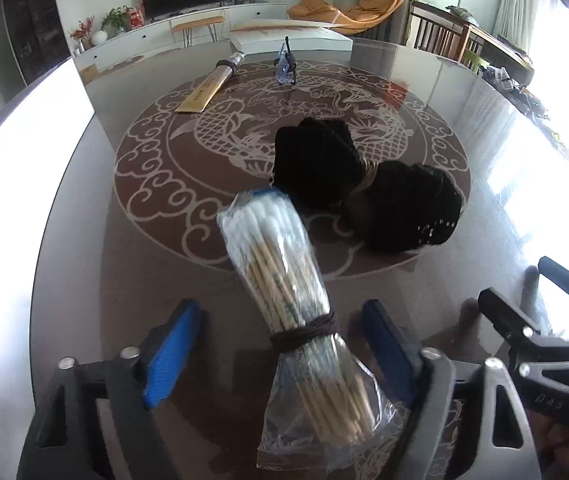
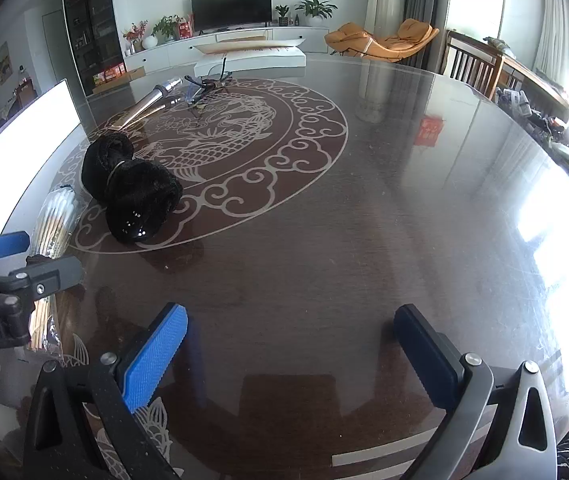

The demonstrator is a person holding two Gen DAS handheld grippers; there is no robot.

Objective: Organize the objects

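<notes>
A: Glossy bench (image 1: 84,240), dragon inlay, TV behind. Where's the swab bundle (image 1: 284,280)?

B: Between the left tongs (image 1: 284,344), long axis running away from them toward the black wig (image 1: 364,184). Pads sit apart either side, not pressing on it.

A: And the right tongs (image 2: 292,352)?

B: Apart, empty, over bare bench; the bundle lies off to their left. Left hand is nearer.

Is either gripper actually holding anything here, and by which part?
Nothing is held. The left gripper straddles the swab bundle near its tied waist, pads clear of it. The right gripper is open over bare table.
</notes>
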